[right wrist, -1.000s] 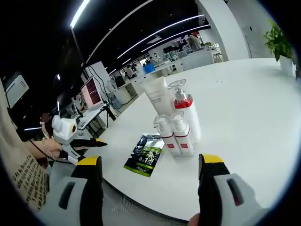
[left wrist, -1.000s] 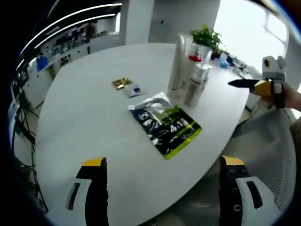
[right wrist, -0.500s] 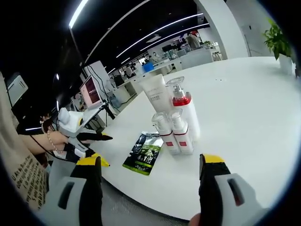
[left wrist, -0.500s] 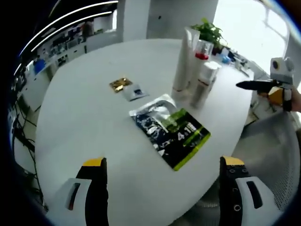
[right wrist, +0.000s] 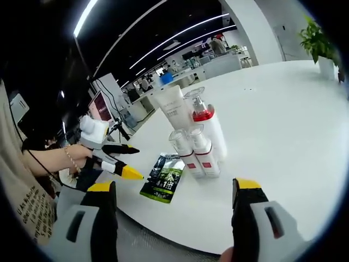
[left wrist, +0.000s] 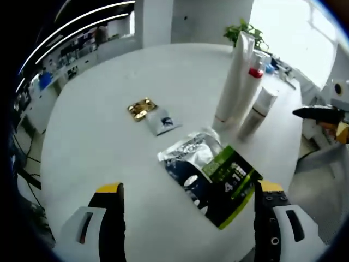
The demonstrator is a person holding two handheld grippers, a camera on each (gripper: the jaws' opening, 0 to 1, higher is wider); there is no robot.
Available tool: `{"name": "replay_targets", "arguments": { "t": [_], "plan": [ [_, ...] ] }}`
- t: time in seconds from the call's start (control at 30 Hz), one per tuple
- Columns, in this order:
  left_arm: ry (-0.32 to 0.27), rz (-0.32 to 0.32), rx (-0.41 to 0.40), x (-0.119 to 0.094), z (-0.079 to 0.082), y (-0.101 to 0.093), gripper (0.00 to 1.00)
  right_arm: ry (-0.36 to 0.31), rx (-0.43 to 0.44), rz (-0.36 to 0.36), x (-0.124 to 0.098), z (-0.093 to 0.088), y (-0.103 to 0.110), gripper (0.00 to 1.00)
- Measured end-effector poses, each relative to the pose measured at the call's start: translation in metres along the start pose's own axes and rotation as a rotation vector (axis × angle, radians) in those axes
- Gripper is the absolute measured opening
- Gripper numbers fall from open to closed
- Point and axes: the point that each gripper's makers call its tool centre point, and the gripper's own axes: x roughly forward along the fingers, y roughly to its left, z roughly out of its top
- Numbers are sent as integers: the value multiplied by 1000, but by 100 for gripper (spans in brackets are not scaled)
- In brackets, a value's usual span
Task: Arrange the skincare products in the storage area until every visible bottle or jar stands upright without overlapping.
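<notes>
1. While the left tool (left wrist: 186,224) hangs over the white tabletop (left wrist: 98,125) with its jaws spread wide and nothing between them, a green-and-black foil pouch (left wrist: 212,177) lies flat just ahead of it.
2. Beyond the pouch, a small gold sachet (left wrist: 140,108) and a small silver sachet (left wrist: 161,121) lie flat, touching each other.
3. To the right of these, a tall white tube (left wrist: 233,82) stands upright, with a pump bottle with a red collar (left wrist: 253,73) right behind it and a small white bottle (left wrist: 259,106) beside them; a potted plant (left wrist: 244,31) sits further back.
4. At the right edge of the left gripper view, the right tool (left wrist: 319,113) points in towards the bottles.
5. From the right gripper view, the right tool (right wrist: 174,218) is also wide open and empty, held off the tabletop's near edge.
6. There the tube (right wrist: 170,109), the pump bottle (right wrist: 206,124) and two small clear-capped bottles (right wrist: 193,153) stand upright in a tight cluster, close together, the pouch (right wrist: 163,177) flat beside them.
7. A hand with a beaded bracelet holds the left tool (right wrist: 122,159) at the tabletop's edge, near the pouch.
</notes>
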Motion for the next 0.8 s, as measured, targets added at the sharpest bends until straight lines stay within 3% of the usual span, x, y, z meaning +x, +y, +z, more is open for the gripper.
{"name": "replay_targets", "arguments": {
  "t": [0.37,0.8],
  "plan": [
    [33,34,-9,22,18,5,97,4,-2,-24,0,-1,-4,88],
    [11,106,-73,52,46,25,92,0,-3,-56,0,-1,-10,88]
  ]
}}
